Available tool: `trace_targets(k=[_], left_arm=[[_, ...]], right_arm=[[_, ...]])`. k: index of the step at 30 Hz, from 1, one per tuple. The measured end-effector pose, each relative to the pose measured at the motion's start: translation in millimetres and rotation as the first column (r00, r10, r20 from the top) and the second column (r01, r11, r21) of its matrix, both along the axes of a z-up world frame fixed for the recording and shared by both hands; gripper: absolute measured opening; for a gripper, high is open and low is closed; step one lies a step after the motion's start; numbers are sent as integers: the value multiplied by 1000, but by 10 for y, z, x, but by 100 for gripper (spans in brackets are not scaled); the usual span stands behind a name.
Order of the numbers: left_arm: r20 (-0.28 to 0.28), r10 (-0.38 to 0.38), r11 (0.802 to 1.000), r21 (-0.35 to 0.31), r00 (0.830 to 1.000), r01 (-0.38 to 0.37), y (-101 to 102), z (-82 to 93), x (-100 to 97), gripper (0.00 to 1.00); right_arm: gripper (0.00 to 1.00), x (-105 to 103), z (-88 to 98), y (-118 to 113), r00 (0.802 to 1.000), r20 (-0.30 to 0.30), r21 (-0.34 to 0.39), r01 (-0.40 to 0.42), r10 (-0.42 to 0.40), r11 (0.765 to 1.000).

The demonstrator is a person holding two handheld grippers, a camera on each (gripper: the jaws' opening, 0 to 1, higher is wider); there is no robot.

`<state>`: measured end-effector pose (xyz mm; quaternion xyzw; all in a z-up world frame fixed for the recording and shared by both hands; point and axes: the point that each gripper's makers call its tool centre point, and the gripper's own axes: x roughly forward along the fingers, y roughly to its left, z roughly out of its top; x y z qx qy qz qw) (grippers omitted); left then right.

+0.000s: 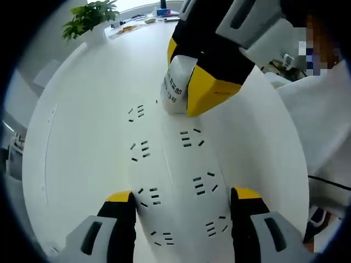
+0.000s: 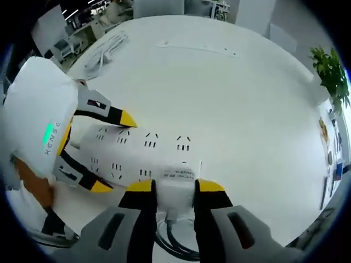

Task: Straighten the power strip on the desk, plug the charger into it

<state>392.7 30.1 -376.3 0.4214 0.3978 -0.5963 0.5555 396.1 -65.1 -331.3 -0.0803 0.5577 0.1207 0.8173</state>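
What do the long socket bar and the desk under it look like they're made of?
The power strip looks like moulded white plastic with a smooth, slightly matte face; the sign is its rounded edges and cleanly cut dark socket slots. The desk looks like a white laminate or painted board, smooth with a soft sheen; what lies under the surface cannot be told.

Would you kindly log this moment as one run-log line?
left gripper: astride power strip, grip unclear | right gripper: shut on charger at strip's end | plant: desk's far edge
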Motion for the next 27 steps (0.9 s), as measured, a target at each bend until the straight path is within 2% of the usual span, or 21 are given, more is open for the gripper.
trace_targets(k=[2,5,8,11,13,15,21,24,27], left_arm=[[1,-1,1000,1,1000,1,-1,0,0,71],[1,2,1000,2,1000,-2,0,-2,6,71],[-2,2,1000,-4,1000,-2,-2,-2,9,72],[-2,11,1000,-2,1000,-11,-5,0,5,72],[-2,17,1000,-3,1000,-17,-7,2,1,73],[-4,26,1000,-5,1000,-26,-8,3,-3,73],[0,26,1000,0,1000,-26,-14,0,-1,73],[-1,27,1000,0,1000,-27,-13,-4,12,73],[-2,36,999,1,999,-36,-11,-8,13,73]], right_arm=[[23,35,-6,-4,999,-29,-21,-18,18,1000],[23,36,0,3,999,-38,-47,-35,34,998],[23,54,14,1,998,-54,-46,-45,42,998],[23,93,24,-5,997,-61,-10,-38,37,999],[23,88,16,4,996,-74,-21,-44,43,999],[23,70,16,-6,997,-43,-71,-63,60,996],[23,91,-18,-29,998,-46,-44,-55,53,998],[23,114,-24,-33,998,-16,-45,-57,56,997],[24,144,-21,-27,998,-14,-19,-61,61,998]])
